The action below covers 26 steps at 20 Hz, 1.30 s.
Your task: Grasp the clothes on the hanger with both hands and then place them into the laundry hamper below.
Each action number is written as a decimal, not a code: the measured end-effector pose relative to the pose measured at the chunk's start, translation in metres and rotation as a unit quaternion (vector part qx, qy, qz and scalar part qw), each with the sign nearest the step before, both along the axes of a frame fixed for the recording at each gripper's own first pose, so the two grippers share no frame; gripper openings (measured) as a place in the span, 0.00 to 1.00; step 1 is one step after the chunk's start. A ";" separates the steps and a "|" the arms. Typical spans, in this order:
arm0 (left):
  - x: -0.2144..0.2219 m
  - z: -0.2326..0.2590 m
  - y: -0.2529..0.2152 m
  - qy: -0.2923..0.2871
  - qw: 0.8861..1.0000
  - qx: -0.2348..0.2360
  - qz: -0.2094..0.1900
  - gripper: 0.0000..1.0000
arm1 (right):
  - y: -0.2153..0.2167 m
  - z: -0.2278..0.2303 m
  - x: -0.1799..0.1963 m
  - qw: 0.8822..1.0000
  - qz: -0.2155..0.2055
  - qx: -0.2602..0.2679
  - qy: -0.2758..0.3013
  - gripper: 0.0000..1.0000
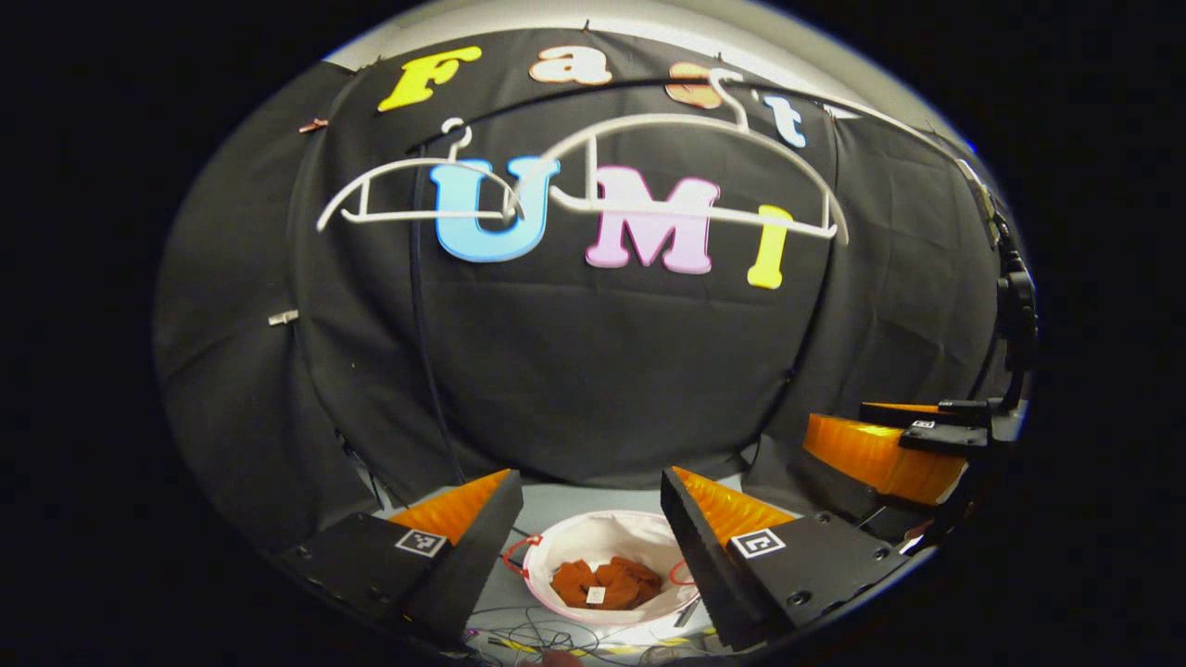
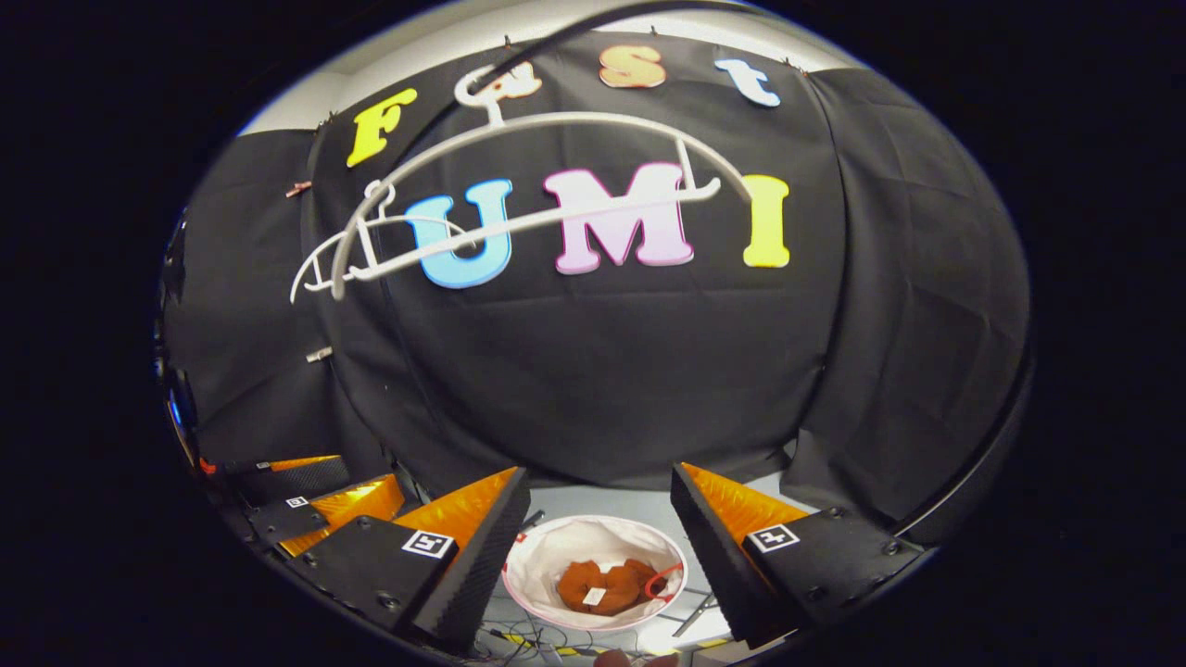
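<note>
Two bare white hangers (image 1: 649,176) (image 1: 417,199) hang from a dark rail high up; the right gripper view has them too (image 2: 537,176) (image 2: 371,245). Far below, rust-brown clothes (image 1: 607,582) (image 2: 607,584) lie crumpled inside a white laundry hamper (image 1: 593,537) (image 2: 556,547) with red handles. My left gripper (image 1: 593,505) is open above the hamper, nothing between its fingers. My right gripper (image 2: 602,500) is likewise open and empty above it. The right gripper (image 1: 880,445) appears at the right of the left gripper view, and the left gripper (image 2: 315,505) at the lower left of the right gripper view.
Loose cables (image 1: 556,639) and yellow tape lie on the grey floor (image 1: 574,505) around the hamper. Black cloth closes the booth at the back and sides.
</note>
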<state>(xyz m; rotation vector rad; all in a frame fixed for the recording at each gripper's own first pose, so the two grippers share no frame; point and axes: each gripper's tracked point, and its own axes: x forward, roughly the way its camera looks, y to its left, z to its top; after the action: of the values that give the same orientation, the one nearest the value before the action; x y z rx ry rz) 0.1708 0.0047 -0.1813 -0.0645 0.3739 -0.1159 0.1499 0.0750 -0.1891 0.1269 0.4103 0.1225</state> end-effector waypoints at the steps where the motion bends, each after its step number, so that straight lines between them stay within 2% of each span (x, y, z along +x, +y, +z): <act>1: -0.005 0.016 0.003 -0.014 1.000 -0.004 0.001 0.95 | 0.001 0.016 -0.003 1.000 -0.001 -0.002 -0.015 0.99; 7: -0.034 0.102 0.023 -0.092 0.996 -0.016 0.006 0.95 | 0.013 0.102 -0.026 0.995 -0.004 -0.012 -0.099 0.98; 8: -0.039 0.114 0.026 -0.106 0.994 -0.014 0.006 0.99 | 0.018 0.115 -0.032 0.994 -0.006 -0.009 -0.112 0.98; 11: -0.053 0.151 0.036 -0.148 0.989 -0.012 0.009 0.92 | 0.016 0.155 -0.048 0.985 -0.022 -0.019 -0.170 0.98; 13: -0.064 0.169 0.038 -0.166 0.986 -0.011 0.010 0.95 | 0.017 0.176 -0.058 0.980 -0.025 -0.022 -0.196 1.00; 14: -0.068 0.174 0.038 -0.173 0.985 -0.009 0.012 0.92 | 0.020 0.182 -0.063 0.979 -0.023 -0.021 -0.203 1.00; 15: -0.072 0.182 0.039 -0.181 0.983 -0.006 0.014 0.95 | 0.020 0.190 -0.066 0.976 -0.021 -0.020 -0.214 0.93; 16: -0.076 0.189 0.040 -0.191 0.981 0.000 0.020 0.92 | 0.018 0.200 -0.067 0.973 -0.020 -0.022 -0.228 0.98; 20: -0.087 0.212 0.032 -0.224 0.974 0.019 0.036 0.95 | -0.005 0.219 -0.068 0.958 -0.022 -0.069 -0.278 0.98; 22: -0.089 0.215 0.029 -0.227 0.972 0.025 0.049 0.92 | -0.010 0.213 -0.068 0.960 -0.013 -0.072 -0.269 0.98; 23: -0.090 0.217 0.031 -0.230 0.971 0.026 0.063 0.95 | -0.013 0.216 -0.069 0.960 -0.010 -0.066 -0.273 0.98; 25: -0.090 0.222 0.035 -0.237 0.967 0.029 0.090 0.95 | -0.029 0.229 -0.067 0.956 -0.024 -0.069 -0.283 0.99; 26: -0.088 0.222 0.034 -0.236 0.966 0.029 0.098 0.92 | -0.033 0.229 -0.066 0.956 -0.027 -0.068 -0.283 0.97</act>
<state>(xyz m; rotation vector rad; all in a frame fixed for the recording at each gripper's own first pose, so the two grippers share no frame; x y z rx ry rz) 0.0830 0.0385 0.0403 -0.0134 -0.1074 0.0773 0.0835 0.0423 0.0396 -0.0358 -0.1587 0.0721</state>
